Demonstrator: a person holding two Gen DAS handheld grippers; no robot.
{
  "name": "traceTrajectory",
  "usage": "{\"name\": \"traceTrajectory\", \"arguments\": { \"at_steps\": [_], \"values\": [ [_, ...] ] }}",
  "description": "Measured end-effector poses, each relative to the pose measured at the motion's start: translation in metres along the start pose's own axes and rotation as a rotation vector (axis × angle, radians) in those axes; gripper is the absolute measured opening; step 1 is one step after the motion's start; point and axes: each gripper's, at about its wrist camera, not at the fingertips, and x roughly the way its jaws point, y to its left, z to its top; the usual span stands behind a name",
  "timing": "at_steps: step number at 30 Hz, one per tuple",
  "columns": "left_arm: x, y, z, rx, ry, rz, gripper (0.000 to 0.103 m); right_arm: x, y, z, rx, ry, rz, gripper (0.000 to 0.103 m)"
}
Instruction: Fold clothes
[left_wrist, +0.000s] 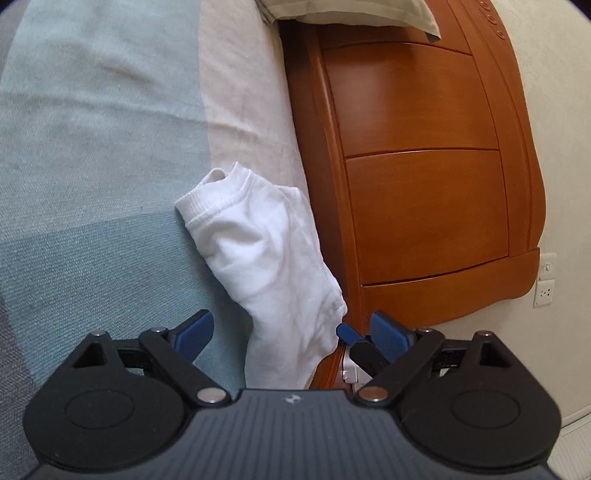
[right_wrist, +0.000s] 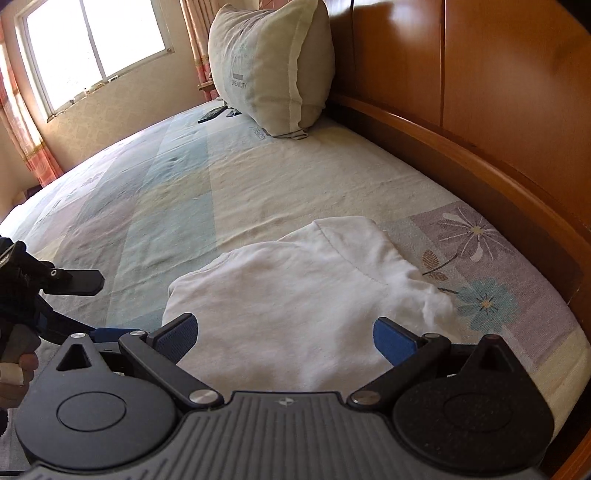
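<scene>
On the bed (right_wrist: 258, 177), both tools (left_wrist: 291, 332) (right_wrist: 284, 338) hover wide open, empty, over the folded white garment (right_wrist: 295, 295).

Sunlit window (right_wrist: 92, 48), wooden headboard (right_wrist: 480, 92), patterned bedsheet (right_wrist: 166, 192), pillow (right_wrist: 269, 66), possibly pink curtains (right_wrist: 22, 136)

Near end of white garment (left_wrist: 258, 254) hidden behind left gripper's (left_wrist: 291, 332) housing. Pillow (left_wrist: 351, 14) cut off by top edge in left wrist view. Dark flat items (right_wrist: 218, 113) beside pillow in right wrist view too small to identify; hand (right_wrist: 16, 373) cropped at left edge.
</scene>
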Motion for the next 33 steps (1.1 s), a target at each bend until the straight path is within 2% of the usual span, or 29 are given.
{"name": "traceTrajectory", "arguments": {
  "at_steps": [3,8,15,18,20,22,25,28,33],
  "values": [
    [0.021,0.004,0.011,-0.04,0.001,-0.03,0.093,-0.006,0.006,-0.013,0.07,-0.002,0.03,0.103],
    [0.024,-0.02,0.031,0.045,-0.036,-0.027,0.093,-0.015,0.017,-0.034,0.059,0.035,0.003,0.103],
    [-0.012,-0.074,0.032,0.375,-0.188,0.119,0.094,-0.018,0.022,-0.045,0.0,0.038,-0.056,0.103],
    [-0.001,-0.103,0.019,0.58,-0.131,0.156,0.094,-0.005,0.017,-0.049,0.006,0.039,-0.074,0.103],
    [0.015,-0.113,0.006,0.709,-0.049,0.159,0.094,0.005,0.015,-0.055,-0.001,0.058,-0.102,0.103],
    [0.033,-0.113,-0.003,0.779,0.029,0.142,0.094,0.008,0.014,-0.058,-0.014,0.053,-0.12,0.103],
    [0.064,-0.092,-0.004,0.713,0.111,0.167,0.094,0.001,0.014,-0.046,-0.049,-0.015,-0.123,0.103],
    [0.066,-0.068,-0.007,0.574,0.164,0.207,0.093,0.005,0.014,-0.024,-0.157,-0.091,-0.146,0.103],
    [0.048,-0.061,-0.009,0.549,0.19,0.17,0.094,0.049,-0.02,-0.016,-0.237,-0.03,-0.191,0.103]
  ]
}}
